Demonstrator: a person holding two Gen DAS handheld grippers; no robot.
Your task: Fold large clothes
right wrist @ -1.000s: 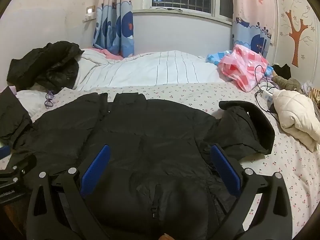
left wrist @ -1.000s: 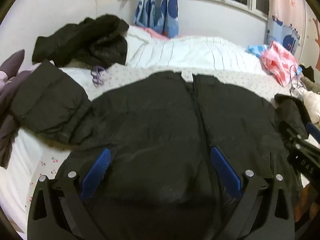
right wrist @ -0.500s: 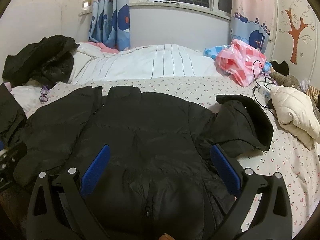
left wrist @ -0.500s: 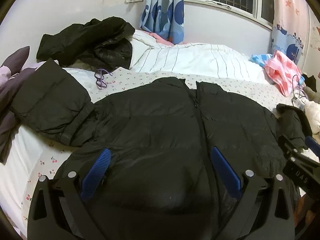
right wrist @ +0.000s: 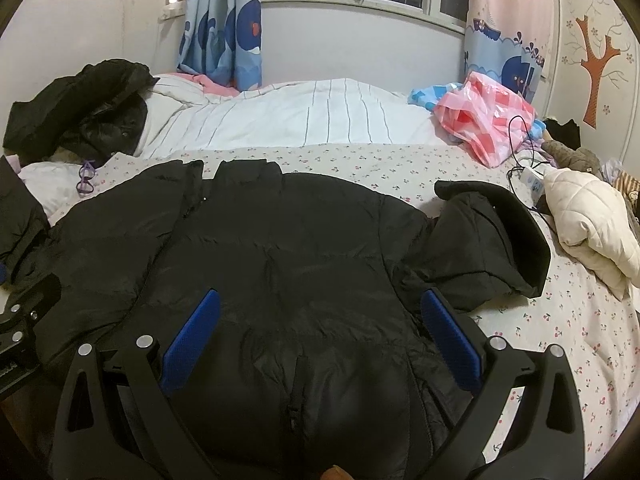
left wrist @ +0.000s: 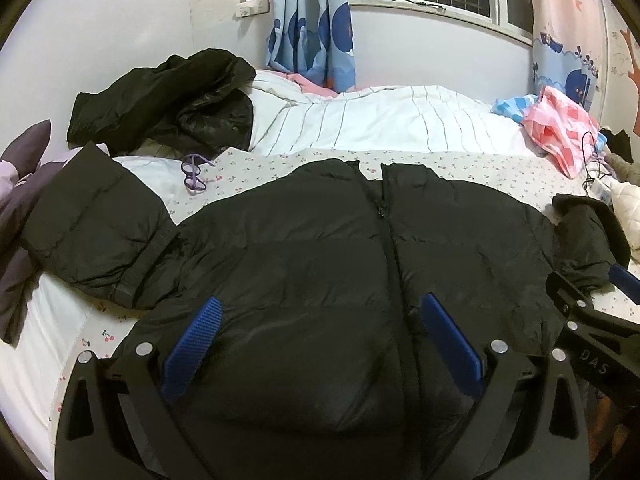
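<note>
Both views are showing more wall and window than 1 second ago, so the tongs are lifting and tipping back from the black puffy jacket (left wrist: 320,248). It is lying flat and zipped on the flowery bed sheet (right wrist: 560,320), likely spread out ready for folding. The left gripper (left wrist: 320,344) is hanging wide open over the hem, holding nothing. The right gripper (right wrist: 320,340) is wide open and empty too. At 9 o'clock the left sleeve (left wrist: 96,232) is sticking out. At 3 o'clock the right sleeve (right wrist: 488,240) is lying bunched, with bare sheet beside it.
</note>
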